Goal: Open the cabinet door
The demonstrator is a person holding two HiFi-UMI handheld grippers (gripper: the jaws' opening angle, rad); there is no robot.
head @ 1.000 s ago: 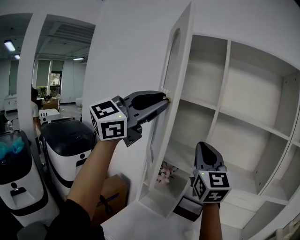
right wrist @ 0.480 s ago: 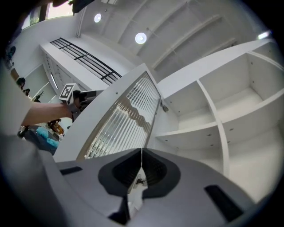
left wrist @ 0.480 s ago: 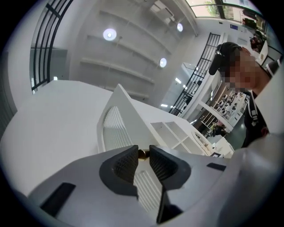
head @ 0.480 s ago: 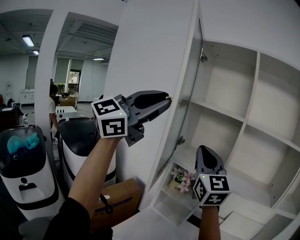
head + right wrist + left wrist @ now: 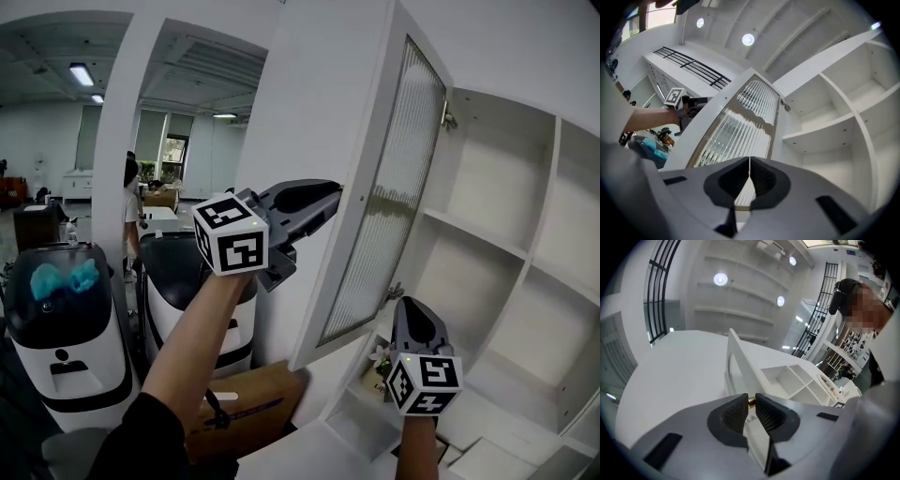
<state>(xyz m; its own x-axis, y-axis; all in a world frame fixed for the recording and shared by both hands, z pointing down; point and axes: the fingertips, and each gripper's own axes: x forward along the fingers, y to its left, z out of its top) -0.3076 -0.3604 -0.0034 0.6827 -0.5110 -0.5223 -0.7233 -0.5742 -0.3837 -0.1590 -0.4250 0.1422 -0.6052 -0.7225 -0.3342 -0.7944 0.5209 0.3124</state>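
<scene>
Blocked up-left of the right gripper (image 5: 410, 305) by the open ribbed-glass door (image 5: 394, 187). Roomy ahead and right, into the shelf bays (image 5: 487, 202). Crowded left of the tip by flowers (image 5: 380, 356).

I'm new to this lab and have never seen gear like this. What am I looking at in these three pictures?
A person holds two grasping tools; the marker cubes belong to them. The wide picture comes from a head camera, the other two from cameras riding on each tool. The left tool has the small brass knob of the white cabinet door between its closing jaws, and the door stands open. The right tool, jaws together and empty, points at the shelves, where flowers sit low.
</scene>
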